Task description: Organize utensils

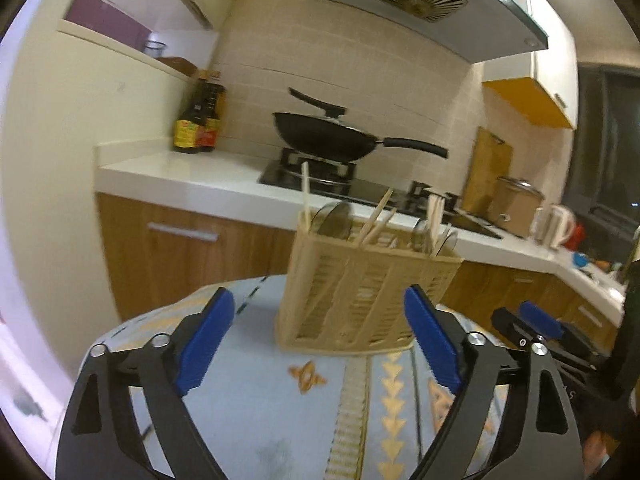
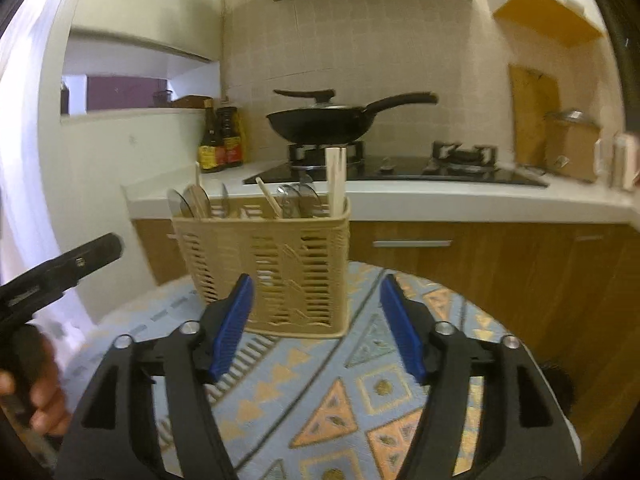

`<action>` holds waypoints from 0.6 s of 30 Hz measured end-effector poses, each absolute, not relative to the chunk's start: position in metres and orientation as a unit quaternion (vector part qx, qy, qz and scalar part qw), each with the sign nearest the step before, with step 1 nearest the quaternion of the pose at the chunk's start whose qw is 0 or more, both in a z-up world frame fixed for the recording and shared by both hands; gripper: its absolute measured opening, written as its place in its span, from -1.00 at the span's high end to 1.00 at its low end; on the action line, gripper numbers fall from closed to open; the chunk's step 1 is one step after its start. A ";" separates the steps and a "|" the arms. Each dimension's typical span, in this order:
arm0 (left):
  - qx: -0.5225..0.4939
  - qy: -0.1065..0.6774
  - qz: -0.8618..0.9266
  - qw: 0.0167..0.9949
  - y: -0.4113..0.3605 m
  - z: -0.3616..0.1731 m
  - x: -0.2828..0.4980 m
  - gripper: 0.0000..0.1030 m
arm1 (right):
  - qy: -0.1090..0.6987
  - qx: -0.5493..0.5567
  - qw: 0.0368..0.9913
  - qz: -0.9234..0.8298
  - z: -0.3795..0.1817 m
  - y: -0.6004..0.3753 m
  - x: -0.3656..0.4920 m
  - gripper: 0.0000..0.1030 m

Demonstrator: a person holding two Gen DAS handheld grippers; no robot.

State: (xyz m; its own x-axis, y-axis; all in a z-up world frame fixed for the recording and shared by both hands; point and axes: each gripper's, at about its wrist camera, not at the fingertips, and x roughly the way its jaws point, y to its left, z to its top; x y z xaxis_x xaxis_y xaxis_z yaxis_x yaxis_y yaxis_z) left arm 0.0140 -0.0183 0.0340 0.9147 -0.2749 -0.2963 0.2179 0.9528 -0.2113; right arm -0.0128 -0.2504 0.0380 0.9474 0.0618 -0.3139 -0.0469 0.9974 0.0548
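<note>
A beige slotted utensil basket (image 1: 360, 292) stands on a round table with a patterned blue cloth (image 1: 280, 400). It holds chopsticks (image 1: 306, 196) and metal spoons (image 1: 332, 218). My left gripper (image 1: 320, 340) is open and empty, just short of the basket. My right gripper (image 2: 316, 328) is open and empty, with the basket (image 2: 272, 264) right in front of its fingertips. Chopsticks (image 2: 335, 180) and spoons (image 2: 298, 200) stand up out of it. The right gripper shows at the right in the left wrist view (image 1: 532, 324); the left one shows at the left in the right wrist view (image 2: 92, 256).
Behind the table runs a white counter (image 1: 192, 176) over wooden cabinets. On it are a gas hob with a black wok (image 1: 328, 136), sauce bottles (image 1: 200, 120), a pot (image 1: 516, 204) and a kettle (image 1: 560, 224). A range hood (image 1: 420, 4) hangs above.
</note>
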 end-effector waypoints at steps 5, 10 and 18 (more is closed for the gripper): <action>-0.039 0.120 -0.058 0.990 -0.030 0.018 -0.007 -0.76 | 0.125 0.011 0.992 -0.006 0.023 -0.251 -0.018 -0.58; -0.016 0.105 -0.029 0.994 -0.036 0.015 -0.011 -0.80 | 0.139 0.018 0.990 0.007 0.017 -0.259 -0.013 -0.62; -0.022 0.149 -0.032 0.988 -0.031 0.009 0.004 -0.82 | 0.168 0.014 0.986 0.019 0.011 -0.257 -0.003 -0.72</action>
State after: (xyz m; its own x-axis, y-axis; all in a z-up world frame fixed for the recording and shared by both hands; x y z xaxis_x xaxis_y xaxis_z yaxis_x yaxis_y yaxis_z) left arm 0.0035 -0.0313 0.0088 0.9538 -0.0693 -0.2923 0.0560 0.9970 -0.0535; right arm -0.0030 -0.2567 0.0106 0.9429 0.0413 -0.3306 -0.0321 0.9989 0.0334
